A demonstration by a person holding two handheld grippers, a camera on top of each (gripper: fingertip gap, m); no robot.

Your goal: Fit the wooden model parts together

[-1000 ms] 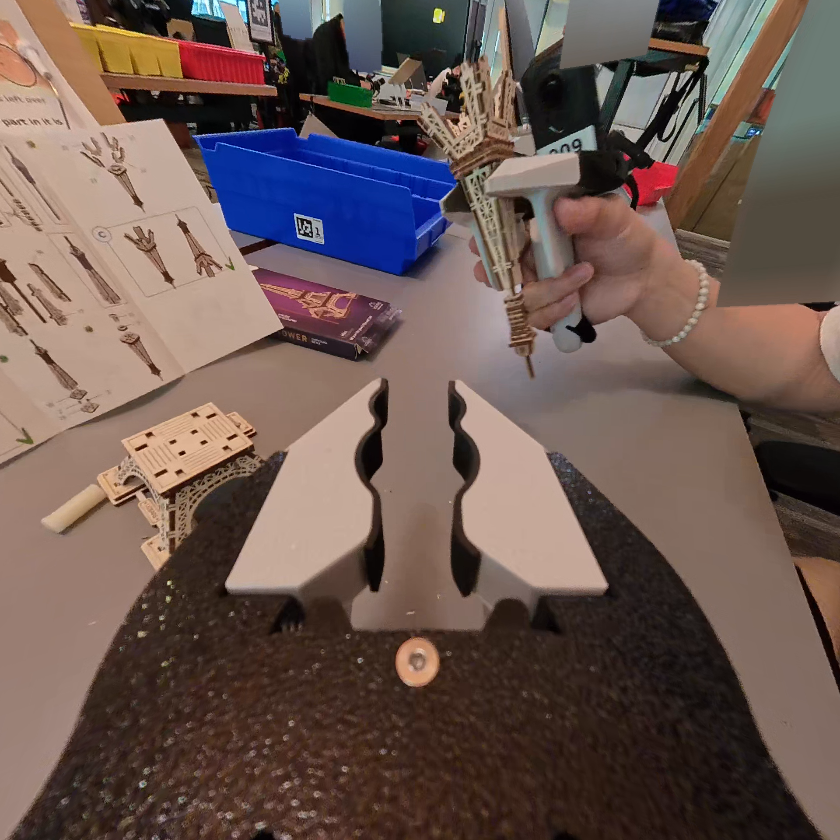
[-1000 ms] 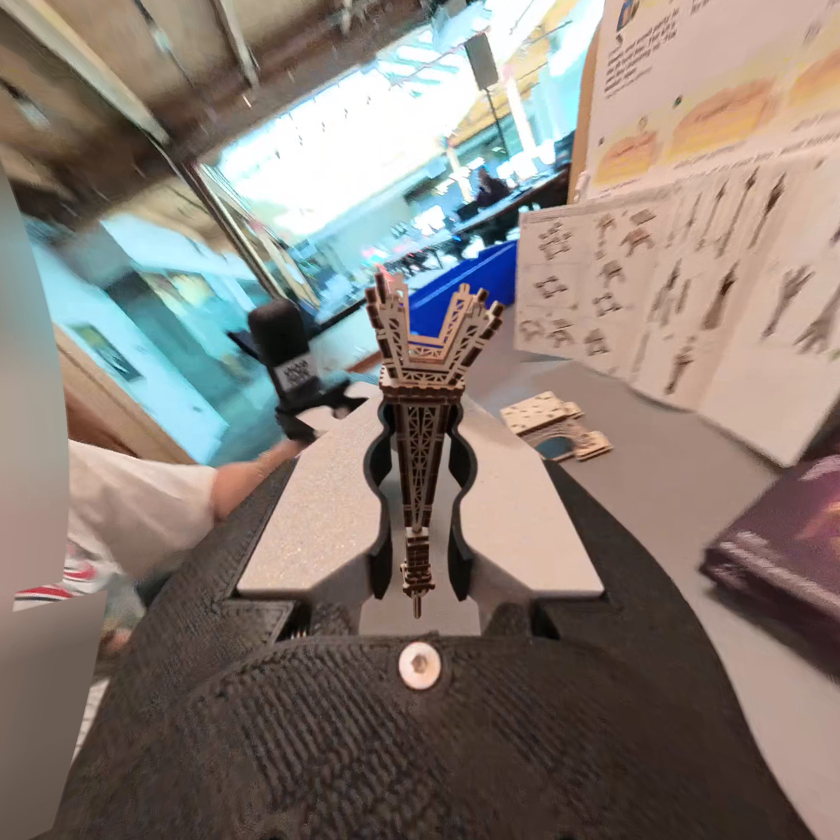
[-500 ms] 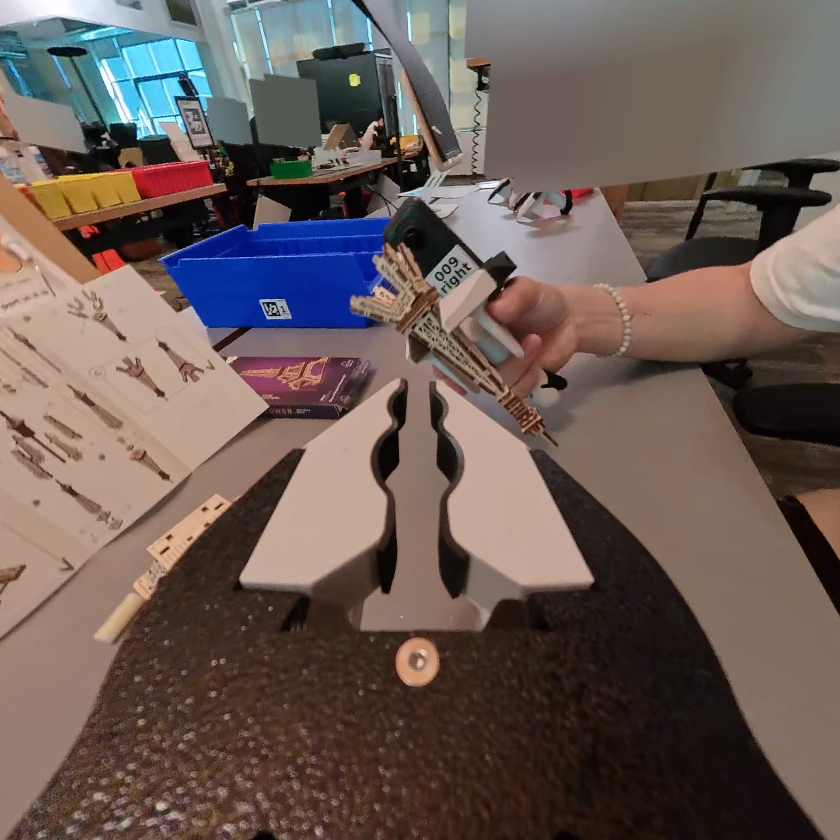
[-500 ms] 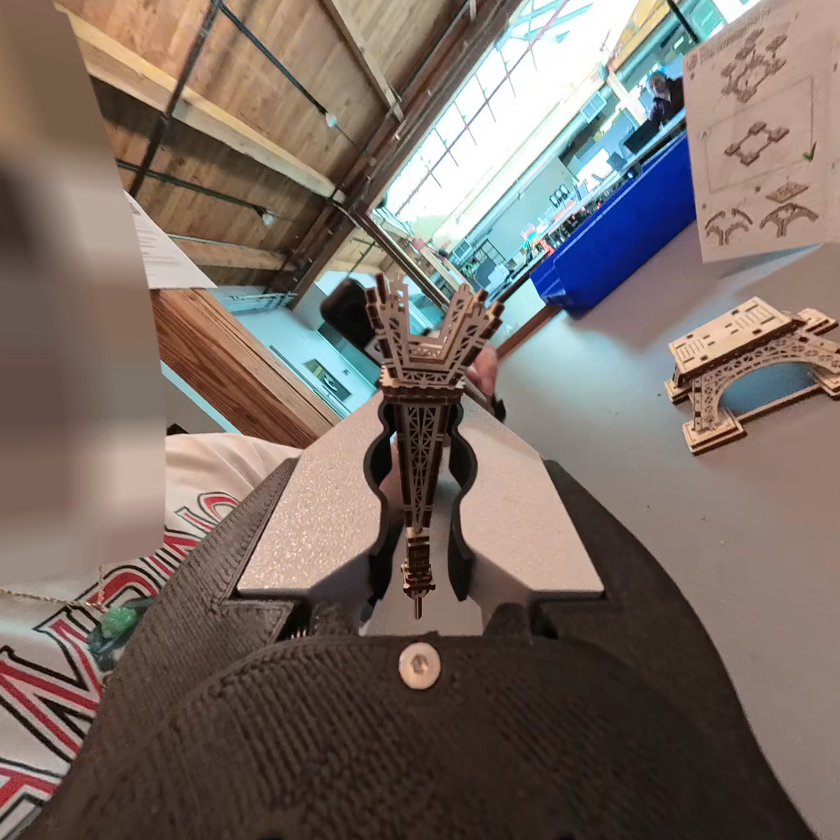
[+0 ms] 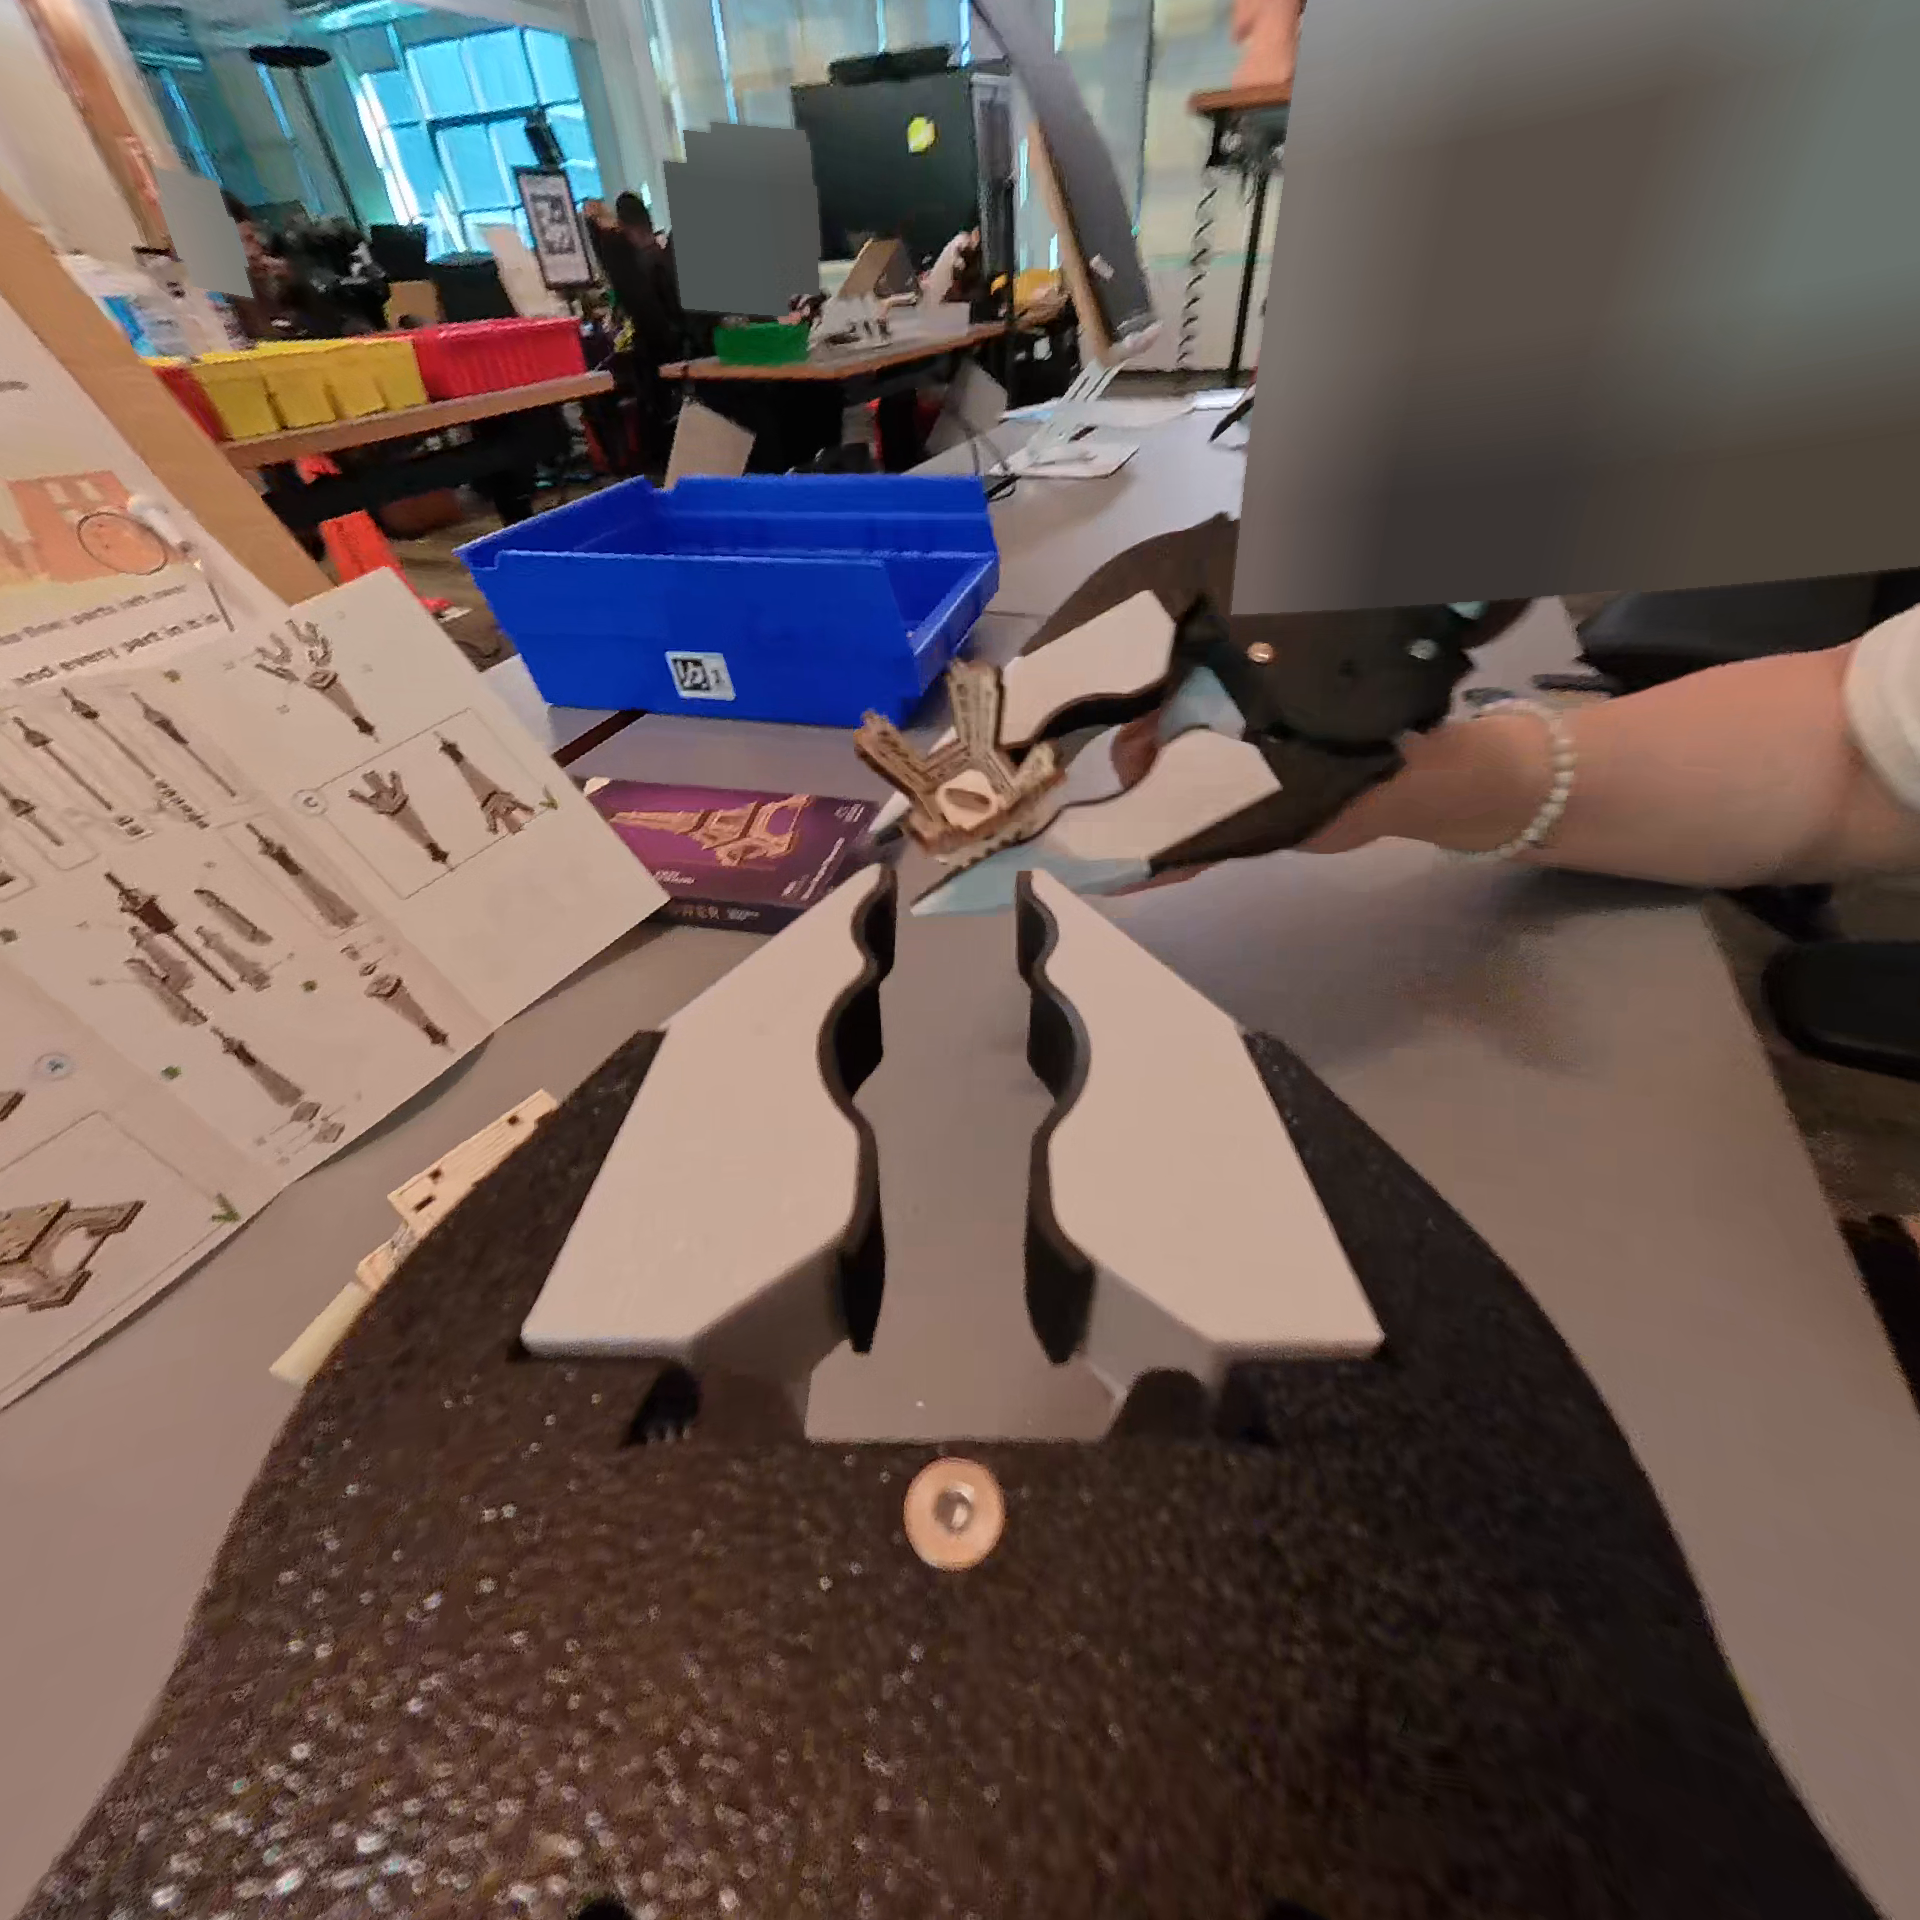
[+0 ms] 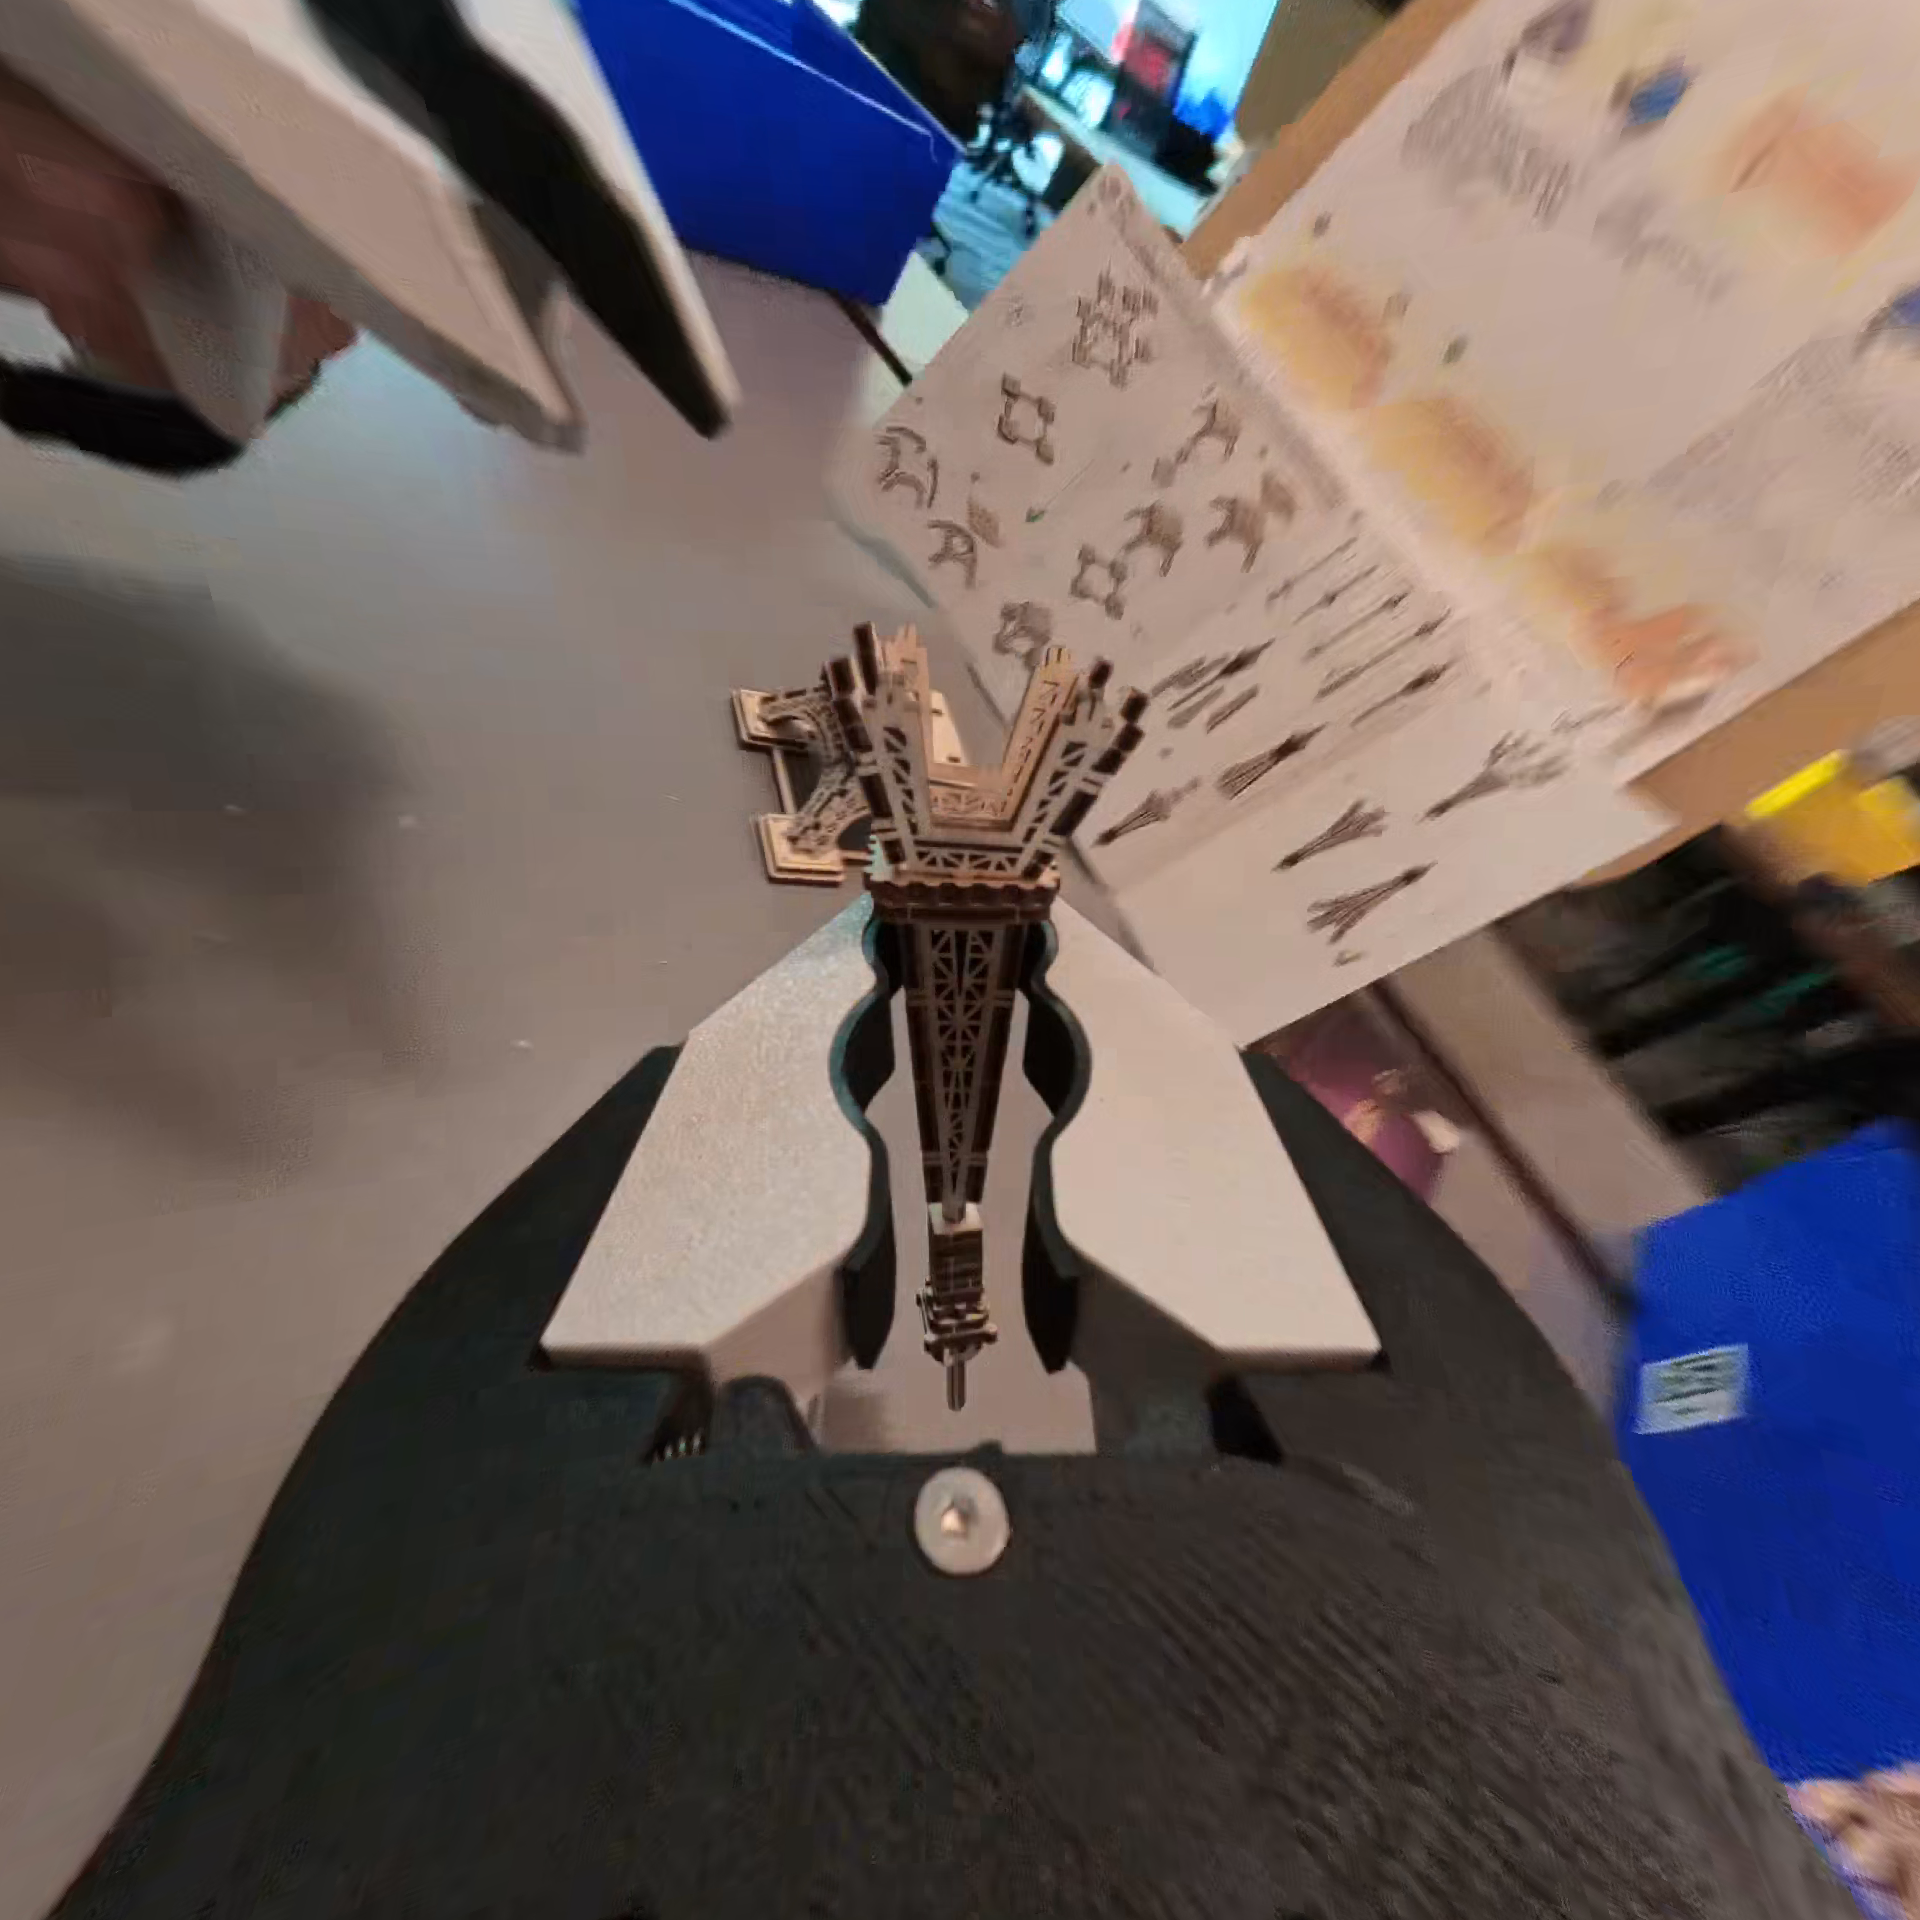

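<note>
My right gripper (image 6: 961, 925) is shut on the upper wooden tower part (image 6: 961, 1039), spire towards the camera and forked legs pointing away. The arched wooden tower base (image 6: 800, 774) stands on the grey table just beyond those legs. In the left wrist view, my left gripper (image 5: 954, 896) is open and empty above the table. The right gripper (image 5: 982, 800) hovers just past its tips, the tower part's (image 5: 940, 764) legs facing me. The base (image 5: 462, 1174) peeks out at the left, mostly hidden by my gripper body. The left gripper also shows in the right wrist view (image 6: 436, 208), upper left.
A blue bin (image 5: 727, 613) stands at the back of the table (image 5: 1403, 1039). A purple box (image 5: 748, 842) lies before it. Instruction sheets (image 5: 260, 852) lean at the left. A cream stick (image 5: 317, 1345) lies near the base. A person's arm (image 5: 1621, 779) reaches in from the right. The tips of one gripper are about 8 cm away from the tips of the other. The cream stick (image 5: 317, 1345) is about equally far from each gripper, around 20 cm.
The right gripper has swung the tower part from tilted upright to lying level, legs now towards the left gripper and the base. The left gripper's jaws stand a little wider than half a second ago.
</note>
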